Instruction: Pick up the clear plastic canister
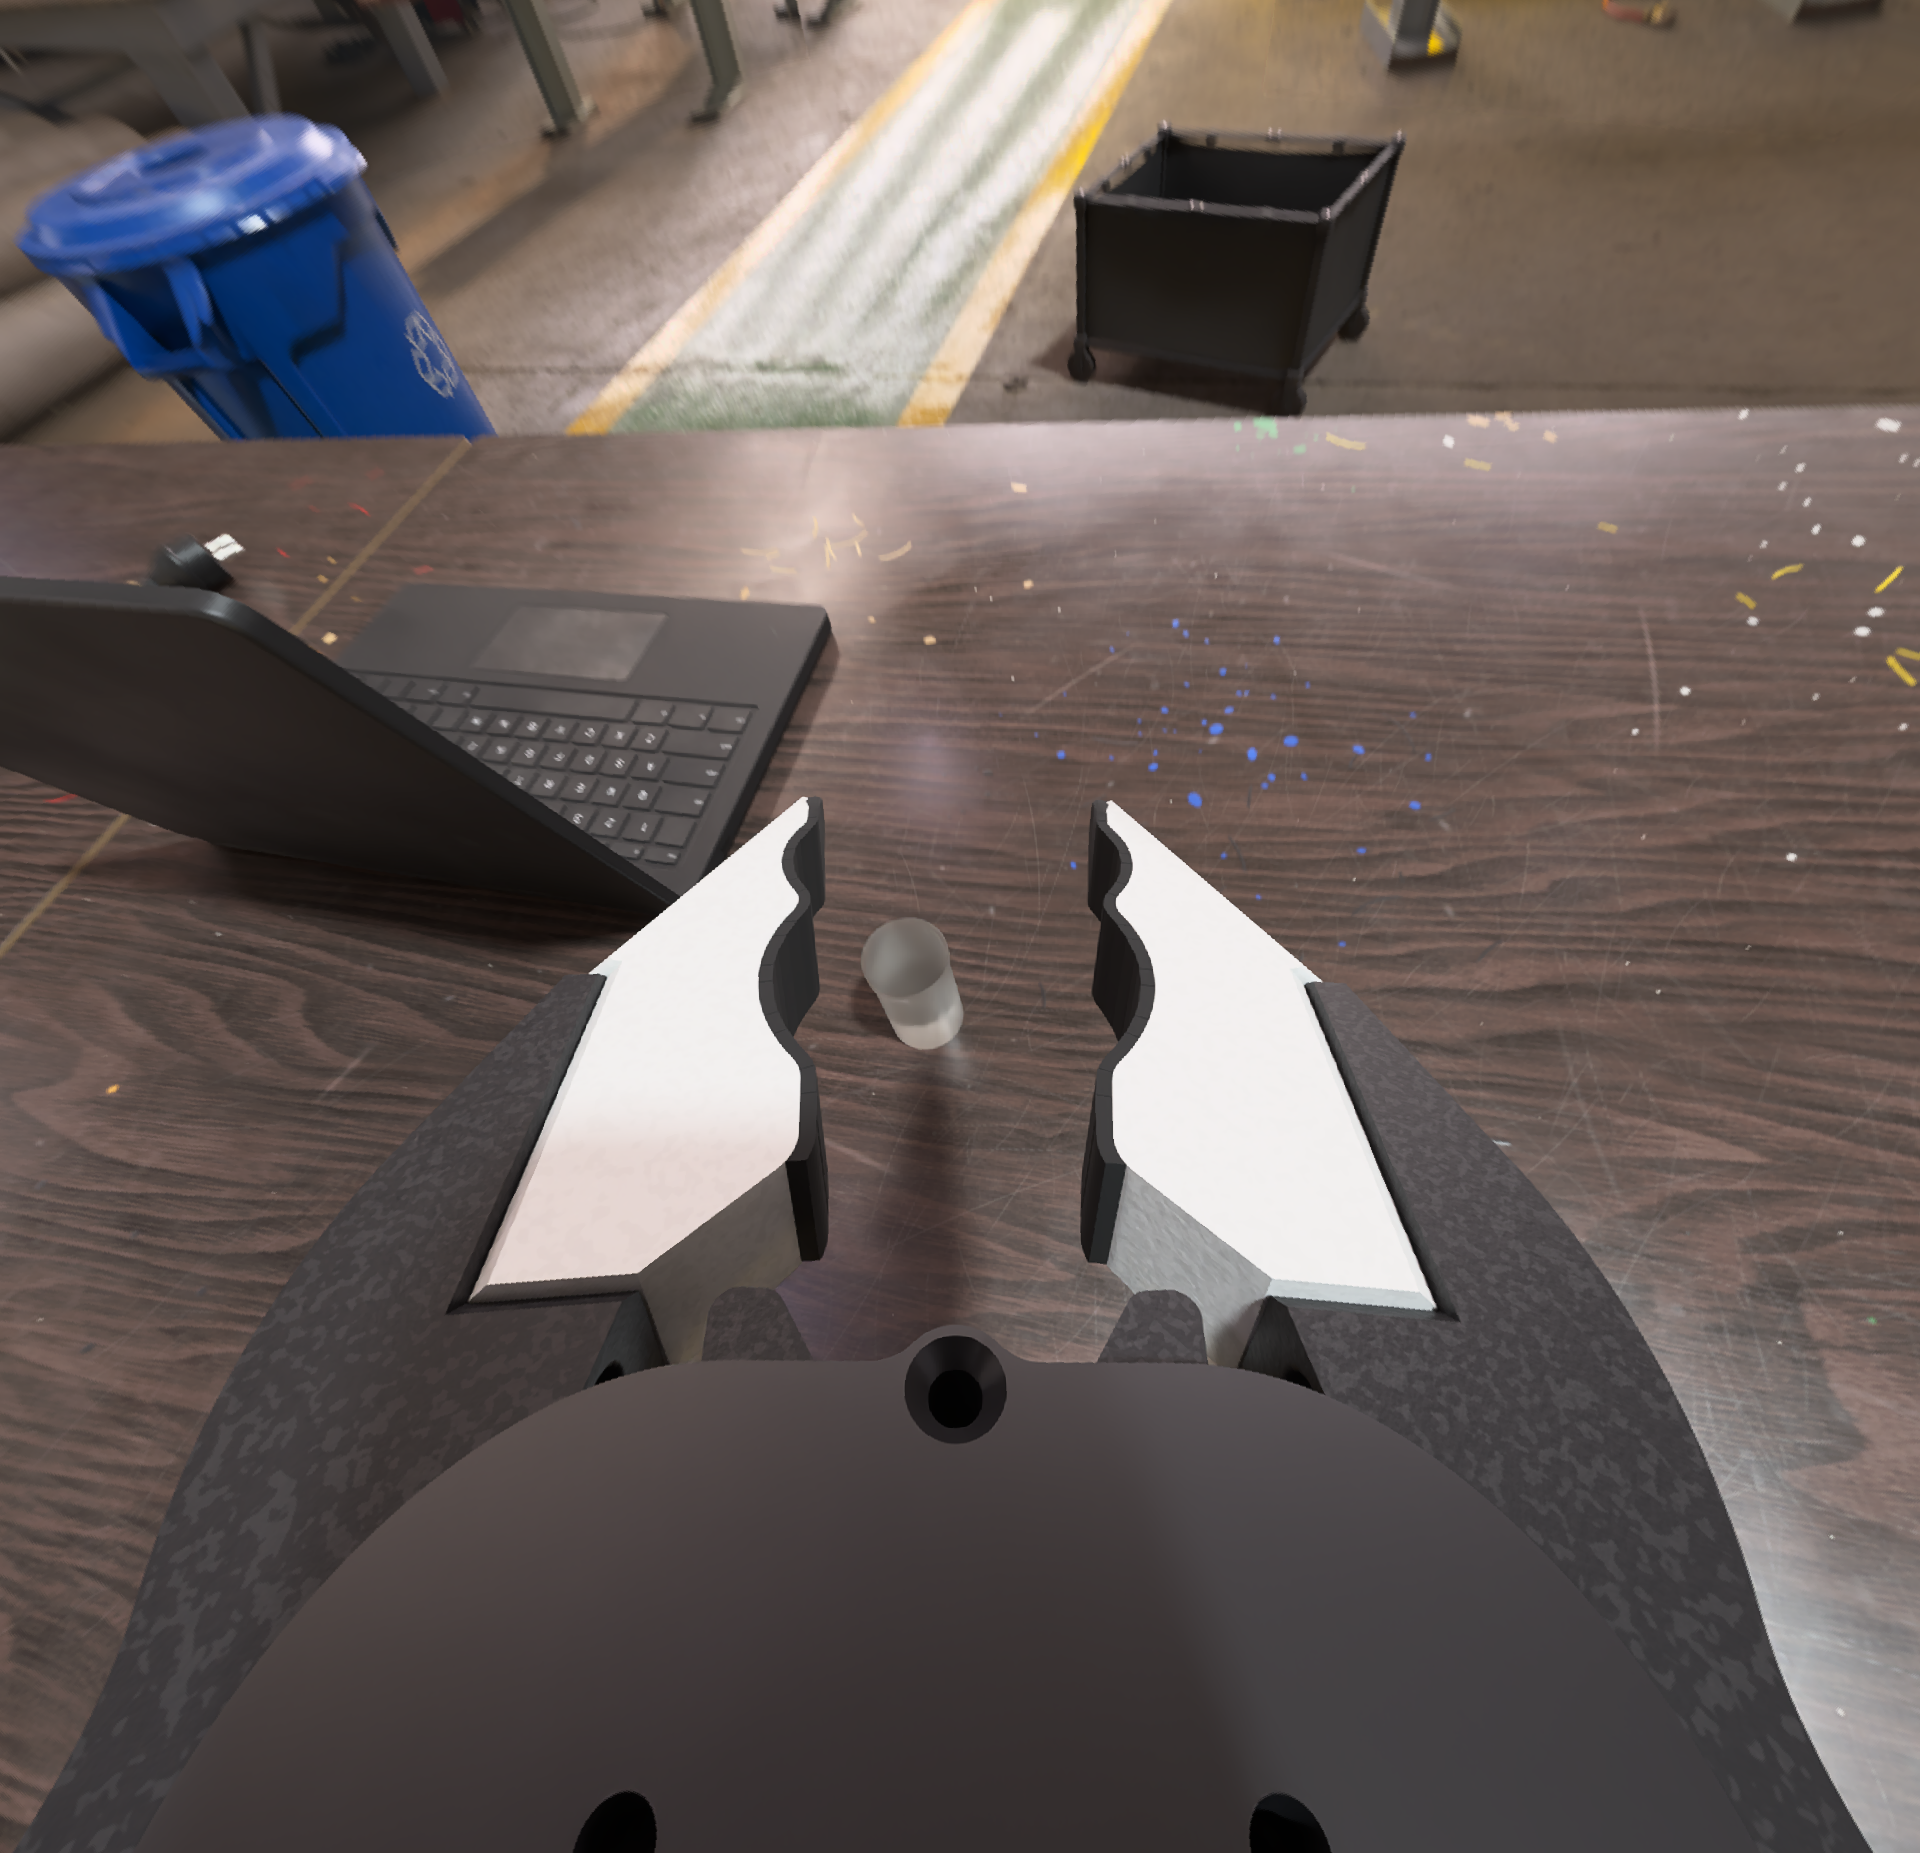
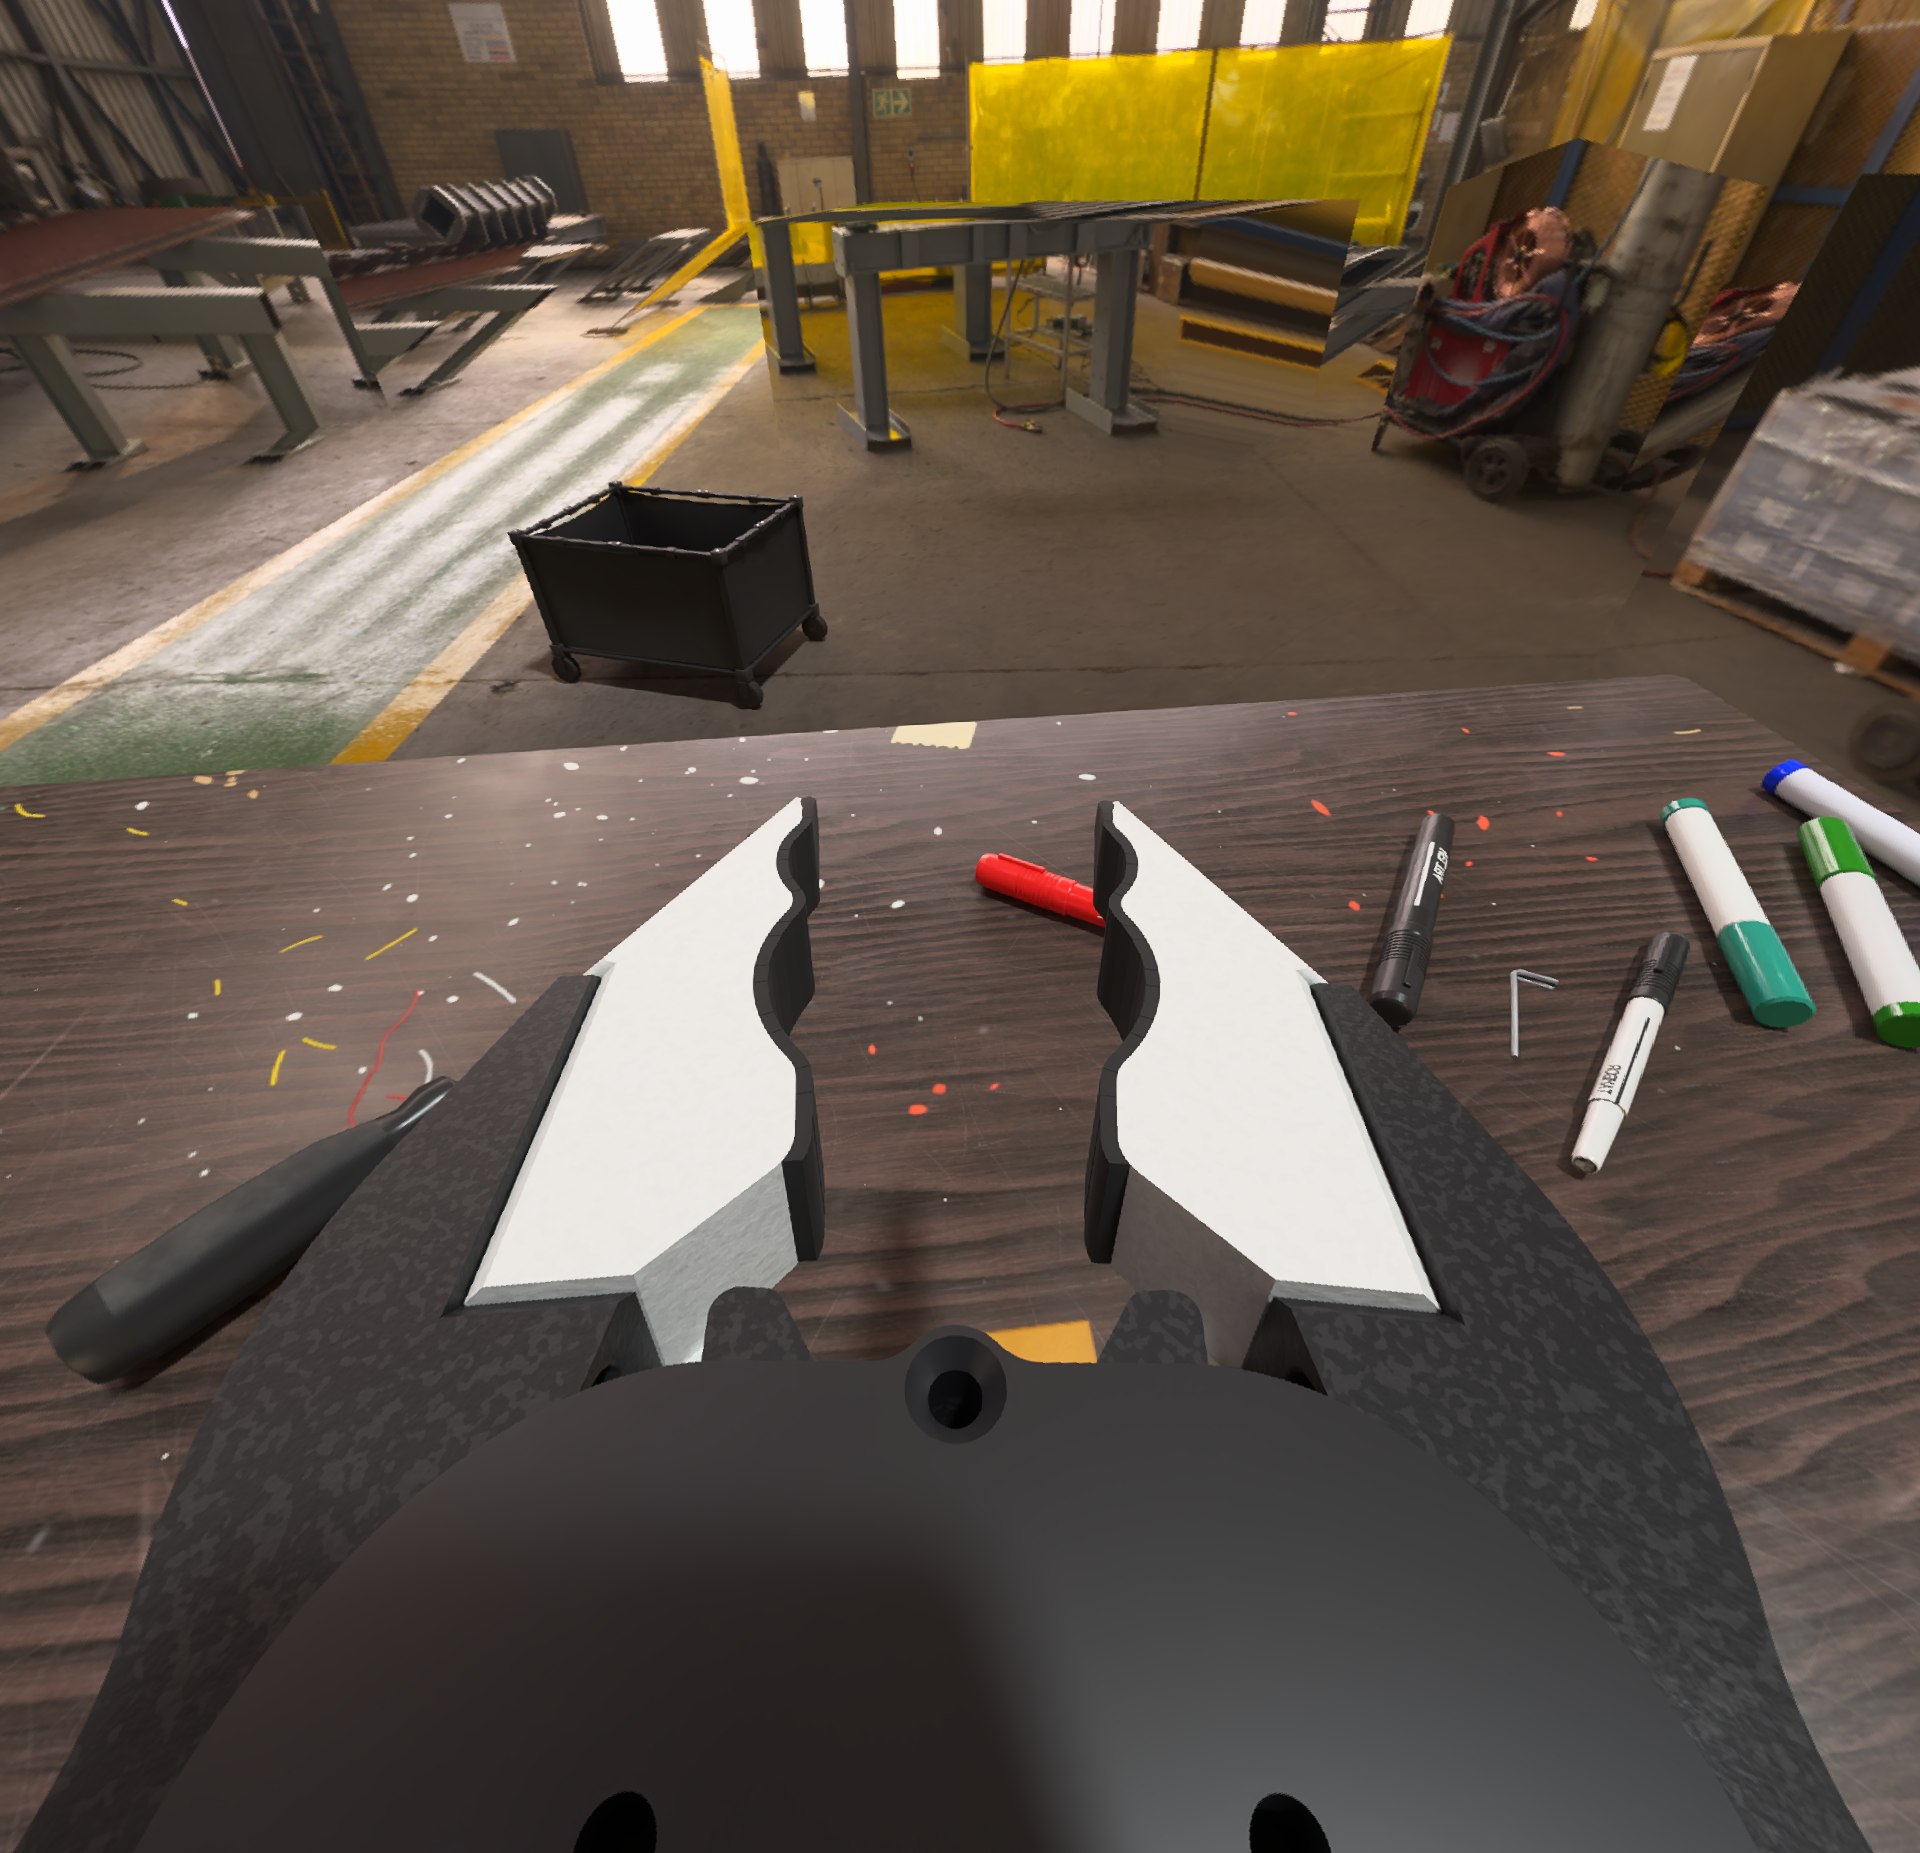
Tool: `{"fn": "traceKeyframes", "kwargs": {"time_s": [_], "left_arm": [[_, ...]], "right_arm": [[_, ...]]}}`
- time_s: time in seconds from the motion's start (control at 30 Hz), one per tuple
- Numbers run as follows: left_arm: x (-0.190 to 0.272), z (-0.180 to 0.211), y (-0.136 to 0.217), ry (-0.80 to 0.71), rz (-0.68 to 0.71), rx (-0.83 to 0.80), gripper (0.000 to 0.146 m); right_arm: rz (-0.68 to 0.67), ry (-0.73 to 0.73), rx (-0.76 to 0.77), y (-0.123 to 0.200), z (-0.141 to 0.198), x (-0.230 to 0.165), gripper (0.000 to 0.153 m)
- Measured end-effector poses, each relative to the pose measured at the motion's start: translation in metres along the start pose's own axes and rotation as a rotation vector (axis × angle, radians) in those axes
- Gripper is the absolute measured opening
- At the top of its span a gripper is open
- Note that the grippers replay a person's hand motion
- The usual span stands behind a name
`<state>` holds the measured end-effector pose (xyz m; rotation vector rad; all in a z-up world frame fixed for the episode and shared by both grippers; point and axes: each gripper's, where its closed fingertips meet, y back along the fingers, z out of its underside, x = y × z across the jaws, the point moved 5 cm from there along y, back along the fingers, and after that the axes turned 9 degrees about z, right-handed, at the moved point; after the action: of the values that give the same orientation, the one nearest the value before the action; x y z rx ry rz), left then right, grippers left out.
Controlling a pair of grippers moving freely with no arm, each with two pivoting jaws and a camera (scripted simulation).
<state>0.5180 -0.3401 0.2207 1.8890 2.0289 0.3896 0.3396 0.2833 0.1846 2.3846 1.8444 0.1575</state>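
My left gripper [image 1: 956, 837] hangs wide around the small clear canister [image 1: 912, 982], mid-table [image 1: 1351, 972]; it looks light, slick: I'd squeeze its middle. Right gripper [image 2: 956, 837] wide, empty.

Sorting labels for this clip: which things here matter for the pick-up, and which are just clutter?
In the job:
clear canister
left gripper, open around it

Lying about:
laptop
red marker
black marker
green markers
hex key
black-handled tool

The left hand-held gripper [image 1: 956, 837] hovers with jaws spread wide over the table [image 1: 1455, 972]. The clear plastic canister [image 1: 912, 982] stands between its fingers, untouched. A black laptop [image 1: 499, 723] lies open at ten o'clock.
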Motion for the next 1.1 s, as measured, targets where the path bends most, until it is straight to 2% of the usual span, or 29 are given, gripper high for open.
{"fn": "traceKeyframes", "kwargs": {"time_s": [0.13,0.23,0.33,0.47,0.53,0.67,0.77,0.83,0.93,0.97,1.0,1.1], "left_arm": [[-0.011,0.017,-0.039,0.103,0.023,-0.048,0.055],[-0.025,0.047,-0.069,0.173,-0.057,-0.22,0.058],[-0.032,0.074,-0.085,0.202,-0.09,-0.375,0.062],[-0.037,0.094,-0.104,0.233,-0.115,-0.421,0.065],[-0.036,0.098,-0.111,0.224,-0.1,-0.472,0.059],[-0.033,0.096,-0.111,0.159,-0.102,-0.462,0.042],[-0.032,0.08,-0.101,0.214,-0.053,-0.332,0.037],[-0.03,0.052,-0.085,0.273,0.022,-0.099,0.03],[-0.018,0.007,-0.049,0.377,0.297,0.304,0.013],[-0.017,0.001,-0.042,0.393,0.345,0.357,0.008],[-0.018,0.0,-0.037,0.384,0.327,0.351,0.004],[-0.027,0.012,-0.038,0.309,0.145,0.223,0.004]], "right_arm": [[-0.006,-0.006,0.001,0.001,-0.001,0.003,0.053],[-0.002,-0.007,0.005,0.001,-0.001,0.004,0.053],[-0.001,-0.007,0.014,0.002,-0.002,0.004,0.053],[-0.004,0.004,0.016,0.001,-0.002,0.002,0.053],[-0.003,0.008,0.017,0.001,-0.002,0.002,0.053],[0.0,0.006,0.024,0.002,-0.003,0.002,0.053],[-0.01,0.004,0.03,0.004,-0.006,0.001,0.052],[-0.039,-0.004,0.041,0.007,-0.01,-0.003,0.051],[-0.166,-0.044,0.08,0.018,-0.023,-0.022,0.051],[-0.211,-0.064,0.096,0.022,-0.028,-0.029,0.05],[-0.254,-0.08,0.111,0.026,-0.033,-0.037,0.05],[-0.353,-0.088,0.145,0.038,-0.043,-0.057,0.05]]}}
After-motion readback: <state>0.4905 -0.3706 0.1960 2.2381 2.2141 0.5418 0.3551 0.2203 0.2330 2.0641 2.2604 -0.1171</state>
